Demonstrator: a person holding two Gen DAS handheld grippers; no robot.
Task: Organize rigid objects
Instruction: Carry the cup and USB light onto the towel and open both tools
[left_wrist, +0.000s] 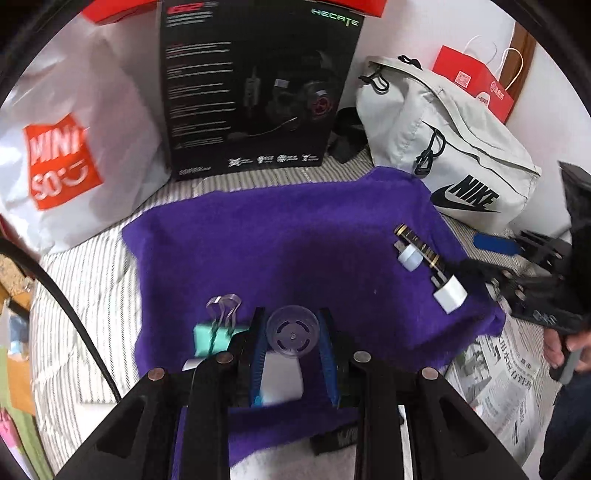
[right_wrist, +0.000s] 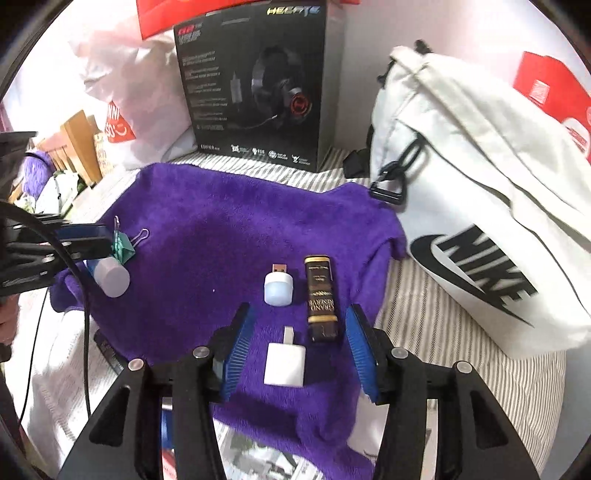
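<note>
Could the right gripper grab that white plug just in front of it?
Probably yes: the right gripper is open, nothing held, and the white plug lies flat on the purple towel between its fingers, apart from the dark tube.

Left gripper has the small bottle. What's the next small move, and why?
Probably carry the bottle right and set it beside the USB light. The left gripper is shut on it near the binder clip, while the other items line up on the cloth.

usb plug (right_wrist: 279, 286) left of tube (right_wrist: 320, 299)
</note>
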